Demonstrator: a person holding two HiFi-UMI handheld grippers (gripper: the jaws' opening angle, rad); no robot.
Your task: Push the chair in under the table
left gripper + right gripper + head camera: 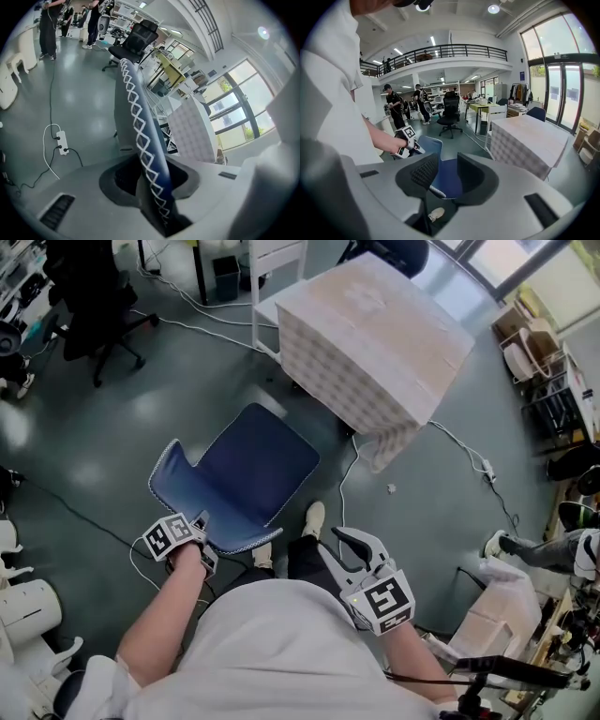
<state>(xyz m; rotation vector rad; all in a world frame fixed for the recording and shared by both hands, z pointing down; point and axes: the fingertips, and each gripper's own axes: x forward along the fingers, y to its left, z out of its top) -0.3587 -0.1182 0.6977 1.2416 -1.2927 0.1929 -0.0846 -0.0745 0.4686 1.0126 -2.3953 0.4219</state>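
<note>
Blue chair (246,474) stands just short of the near corner of the table (375,334), push not yet done; left gripper (200,527) pinches its stitched edge, right gripper (347,545) jaws spread, empty

No readable text, label or number shows in any view.

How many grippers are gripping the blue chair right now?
1. The left gripper is clamped on the blue chair's stitched edge; the right gripper is open, apart from it.
</note>
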